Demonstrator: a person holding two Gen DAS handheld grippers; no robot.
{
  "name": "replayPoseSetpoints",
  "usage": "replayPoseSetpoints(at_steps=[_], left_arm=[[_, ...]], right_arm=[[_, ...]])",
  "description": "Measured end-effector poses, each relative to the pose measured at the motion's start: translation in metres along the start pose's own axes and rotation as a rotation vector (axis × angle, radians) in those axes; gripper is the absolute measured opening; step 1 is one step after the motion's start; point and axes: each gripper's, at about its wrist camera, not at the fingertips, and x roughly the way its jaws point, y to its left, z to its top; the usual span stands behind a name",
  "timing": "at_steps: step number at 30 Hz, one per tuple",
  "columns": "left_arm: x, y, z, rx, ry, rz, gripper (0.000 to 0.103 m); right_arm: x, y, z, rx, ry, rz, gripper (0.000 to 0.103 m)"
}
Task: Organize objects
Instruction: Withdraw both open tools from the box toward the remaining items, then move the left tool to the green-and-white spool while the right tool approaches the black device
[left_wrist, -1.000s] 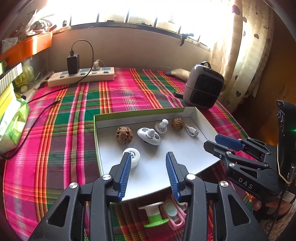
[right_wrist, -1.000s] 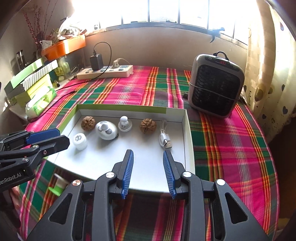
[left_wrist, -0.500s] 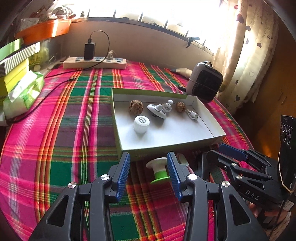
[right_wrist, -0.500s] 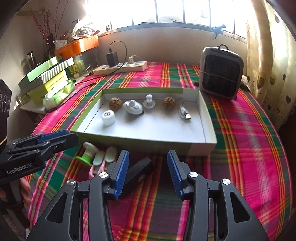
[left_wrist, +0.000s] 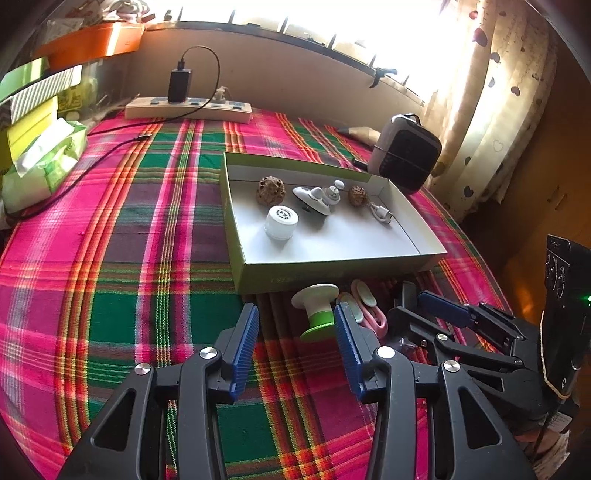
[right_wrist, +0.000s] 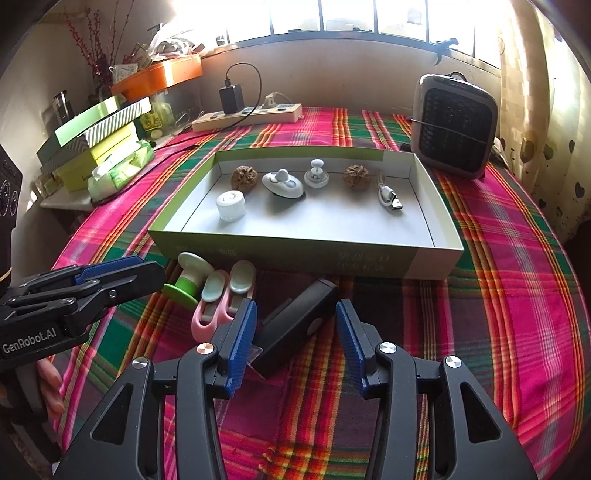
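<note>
Six small items already sit in the box (right_wrist: 436, 254) beyond your tongs, while your opening, empty left tongs (left_wrist: 295, 325) frame the green-and-white spool (left_wrist: 317, 310) and your parted, empty right tongs (right_wrist: 295, 325) straddle the black case (right_wrist: 299, 321), pink clips (right_wrist: 221, 299) between.

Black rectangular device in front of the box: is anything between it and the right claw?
Nothing visible. The right claw stands open, with the black device lying slanted on the cloth just ahead of its blue pads. The pink clip lies to its left, clear of the gap.
</note>
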Motion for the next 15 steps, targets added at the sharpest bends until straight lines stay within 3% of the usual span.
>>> replayPoseSetpoints(at_steps=[15], left_arm=[[0.007, -0.007, 0.0, 0.021, 0.021, -0.025, 0.041]], right_arm=[[-0.006, -0.01, -0.01, -0.01, 0.035, -0.08, 0.049]])
